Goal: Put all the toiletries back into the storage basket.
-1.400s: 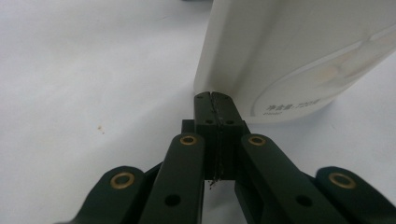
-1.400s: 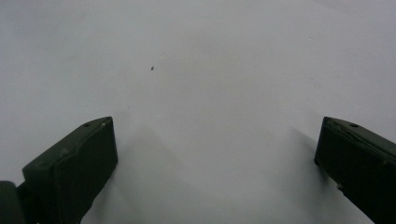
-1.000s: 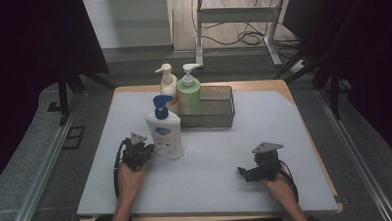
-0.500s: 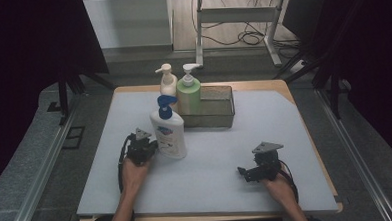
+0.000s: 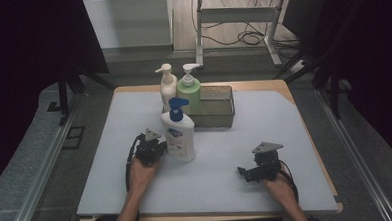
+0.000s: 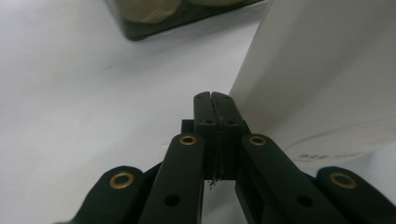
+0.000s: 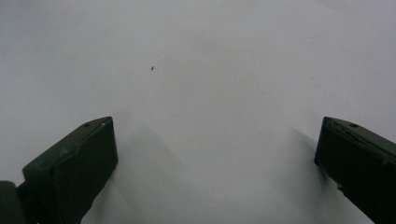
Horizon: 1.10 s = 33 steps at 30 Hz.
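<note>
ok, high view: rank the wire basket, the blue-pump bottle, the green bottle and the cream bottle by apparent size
1. Wire basket, the widest thing there.
2. Blue-pump bottle, beside the shut left tool; it stands nearer the camera, so its lead is unsure.
3. Green bottle.
4. Cream bottle, partly hidden and close to the green one, so that order is unsure.
</note>
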Tool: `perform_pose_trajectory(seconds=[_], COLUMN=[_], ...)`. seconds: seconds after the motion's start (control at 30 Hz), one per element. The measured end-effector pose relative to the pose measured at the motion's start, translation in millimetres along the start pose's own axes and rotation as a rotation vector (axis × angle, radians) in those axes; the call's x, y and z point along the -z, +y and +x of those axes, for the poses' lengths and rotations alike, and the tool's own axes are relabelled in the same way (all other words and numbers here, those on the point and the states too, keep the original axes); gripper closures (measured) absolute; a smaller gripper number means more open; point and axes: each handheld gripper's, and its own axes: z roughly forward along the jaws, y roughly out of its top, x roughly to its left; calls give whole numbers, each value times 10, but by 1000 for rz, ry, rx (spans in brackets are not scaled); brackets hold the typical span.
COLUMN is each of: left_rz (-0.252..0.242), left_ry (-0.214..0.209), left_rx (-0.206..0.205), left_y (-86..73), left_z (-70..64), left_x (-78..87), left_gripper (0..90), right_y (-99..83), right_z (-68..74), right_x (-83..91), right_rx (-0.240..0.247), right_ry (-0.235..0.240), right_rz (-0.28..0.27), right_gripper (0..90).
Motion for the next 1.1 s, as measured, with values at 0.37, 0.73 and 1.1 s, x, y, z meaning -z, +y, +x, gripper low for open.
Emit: perform_pose_trajectory(seconds=[0.37, 0.73, 1.1], left_rz=[5, 10, 17], left_ry=[-48, -95, -129], left_rx=[-44, -55, -88], left_y=[43, 84, 118], left_z=[-213, -402, -581], left_x=[-69, -136, -204], left_gripper=[889, 889, 886], right_y=[0, 0, 0], right_z=[0, -1, 0], right_x=[0, 0, 0], right_rx=[0, 0, 0], right_ry=[1, 1, 1], right_rz=[0, 0, 0], right_gripper=[0, 0, 0])
